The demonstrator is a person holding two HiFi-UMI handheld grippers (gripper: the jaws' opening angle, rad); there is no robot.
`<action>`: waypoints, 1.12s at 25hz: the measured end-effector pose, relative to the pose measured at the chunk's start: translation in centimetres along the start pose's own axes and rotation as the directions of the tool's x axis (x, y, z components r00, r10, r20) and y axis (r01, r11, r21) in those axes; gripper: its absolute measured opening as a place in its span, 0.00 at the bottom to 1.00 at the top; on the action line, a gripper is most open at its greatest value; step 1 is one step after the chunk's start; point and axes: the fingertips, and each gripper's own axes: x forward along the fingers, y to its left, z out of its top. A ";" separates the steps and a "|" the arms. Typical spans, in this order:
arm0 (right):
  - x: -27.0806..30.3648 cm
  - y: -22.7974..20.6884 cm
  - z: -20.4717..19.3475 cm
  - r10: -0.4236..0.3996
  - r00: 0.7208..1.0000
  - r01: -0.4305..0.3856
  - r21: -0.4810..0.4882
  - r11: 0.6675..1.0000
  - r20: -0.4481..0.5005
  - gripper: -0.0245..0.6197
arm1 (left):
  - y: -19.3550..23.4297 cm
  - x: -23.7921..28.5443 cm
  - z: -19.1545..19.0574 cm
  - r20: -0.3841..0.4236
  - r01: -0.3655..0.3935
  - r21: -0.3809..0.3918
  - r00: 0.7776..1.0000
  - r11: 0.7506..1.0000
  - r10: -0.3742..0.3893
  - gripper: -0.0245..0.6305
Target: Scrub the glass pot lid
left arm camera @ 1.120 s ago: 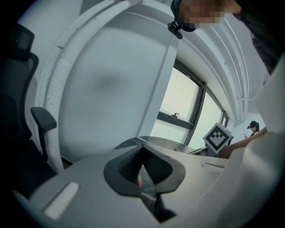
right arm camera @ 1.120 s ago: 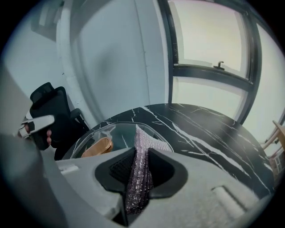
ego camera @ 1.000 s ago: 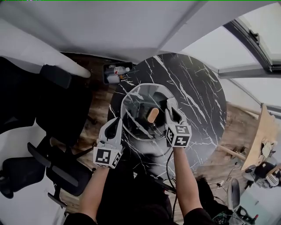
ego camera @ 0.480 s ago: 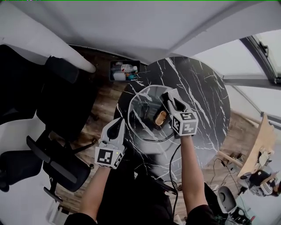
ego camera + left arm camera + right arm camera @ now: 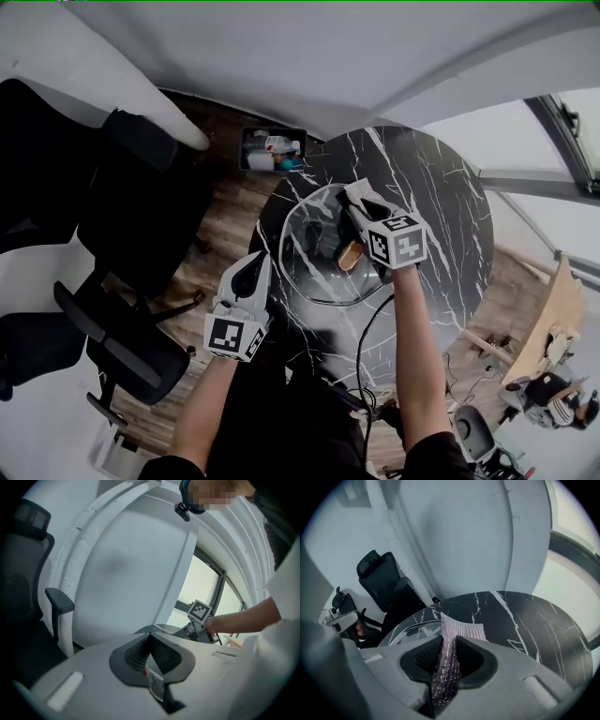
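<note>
Glass lid (image 5: 309,251) above marble table (image 5: 450,211), wood floor (image 5: 225,234)

The round black table top (image 5: 441,206) is finished glossy, marble-look, with white veins. The clear glass pot lid (image 5: 309,253) is kept smooth and see-through, edged in thin shiny metal and topped by a tan wood-look knob (image 5: 350,255). The pale pinkish scrub cloth (image 5: 461,630) is woven ribbed and a bit glittery. The right gripper (image 5: 445,656) is shelled in matt grey plastic, with black cross-hatched pads (image 5: 425,657). The brown wood-plank floor (image 5: 225,230) is left matt.
</note>
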 end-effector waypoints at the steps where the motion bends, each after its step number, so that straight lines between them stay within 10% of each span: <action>1: 0.2 0.2 0.2 0.005 1.000 -0.006 -0.016 1.000 -0.008 0.17 | 0.0 0.0 0.2 0.002 -0.001 -0.003 1.000 1.000 0.001 0.04; 28: 2.6 14.4 -0.6 0.244 0.944 -0.311 -0.348 0.885 -0.224 0.17 | 2.6 -2.1 1.3 0.029 -0.027 -0.015 0.999 1.000 0.027 0.04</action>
